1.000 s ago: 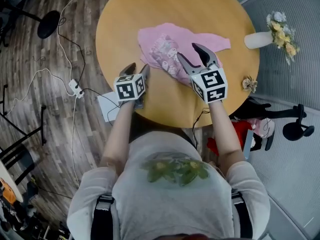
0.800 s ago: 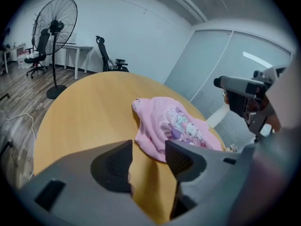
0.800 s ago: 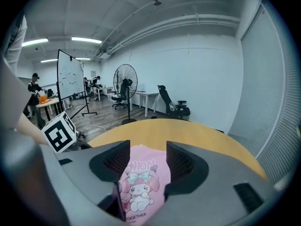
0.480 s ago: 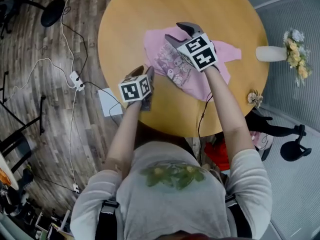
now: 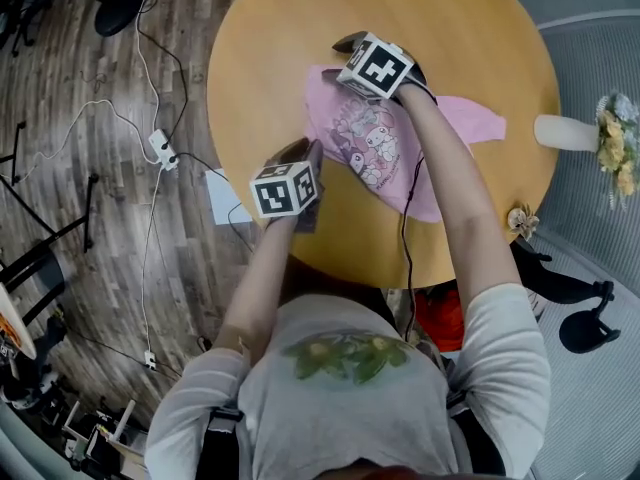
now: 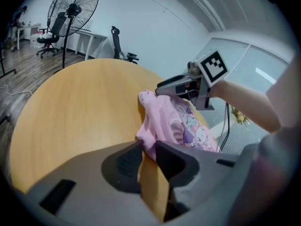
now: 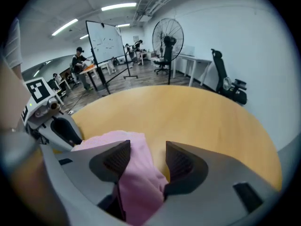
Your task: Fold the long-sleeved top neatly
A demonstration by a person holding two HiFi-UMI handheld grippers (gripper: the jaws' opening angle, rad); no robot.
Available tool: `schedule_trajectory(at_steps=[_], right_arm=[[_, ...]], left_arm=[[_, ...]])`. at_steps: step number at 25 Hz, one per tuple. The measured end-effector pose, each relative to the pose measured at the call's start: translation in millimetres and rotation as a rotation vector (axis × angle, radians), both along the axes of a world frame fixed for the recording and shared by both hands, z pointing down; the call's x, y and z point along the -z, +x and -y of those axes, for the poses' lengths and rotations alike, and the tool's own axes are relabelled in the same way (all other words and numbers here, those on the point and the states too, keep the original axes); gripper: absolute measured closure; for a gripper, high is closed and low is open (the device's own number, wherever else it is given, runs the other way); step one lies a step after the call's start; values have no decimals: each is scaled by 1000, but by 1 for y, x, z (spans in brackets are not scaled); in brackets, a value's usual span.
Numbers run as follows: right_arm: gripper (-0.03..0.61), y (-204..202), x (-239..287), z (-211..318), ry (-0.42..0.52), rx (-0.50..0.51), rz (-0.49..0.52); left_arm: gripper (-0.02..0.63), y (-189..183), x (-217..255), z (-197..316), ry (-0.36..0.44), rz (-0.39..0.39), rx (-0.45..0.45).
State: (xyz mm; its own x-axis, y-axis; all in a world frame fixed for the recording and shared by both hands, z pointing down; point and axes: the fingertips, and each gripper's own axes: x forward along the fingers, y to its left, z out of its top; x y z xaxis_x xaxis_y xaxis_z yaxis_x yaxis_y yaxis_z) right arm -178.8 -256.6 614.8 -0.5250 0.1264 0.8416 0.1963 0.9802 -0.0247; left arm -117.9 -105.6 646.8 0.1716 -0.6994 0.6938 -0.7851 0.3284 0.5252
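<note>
Left tongs (image 6: 149, 145) are nearest the person, at the garment's 9 o'clock edge. Jaws have just been closing and now pinch the edge of the long-sleeved top (image 5: 372, 140), with pink fabric filling the narrow gap. The top lies rumpled, print up, mid tabletop (image 5: 290, 23), one sleeve trailing toward 3 o'clock. Further out, right tongs (image 7: 147, 147) sit at the top's 11 o'clock corner. Jaws are spread with a fold of fabric between them, resting against one jaw only, not clamped. My read: this is the grasp step, pre-fold, with nothing folded yet. Next move probably calls for closing the right tongs on that corner, then lifting both ends together to pull the edge taut before laying it flat. Likely risk: uneven tension bunches the cloth.
</note>
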Motion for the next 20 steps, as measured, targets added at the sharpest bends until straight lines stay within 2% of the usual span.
schedule_trajectory(at_steps=[4, 9, 13, 20], right_arm=[[338, 7, -24, -5, -5, 46, -86], [524, 12, -20, -12, -61, 5, -77], [543, 19, 0, -6, -68, -58, -6], [543, 55, 68, 4, -70, -262, 192]], left_arm=[[532, -1, -2, -1, -12, 13, -2], [575, -6, -4, -3, -31, -12, 1], [586, -10, -1, -4, -30, -13, -17], [586, -24, 28, 0, 21, 176, -168]])
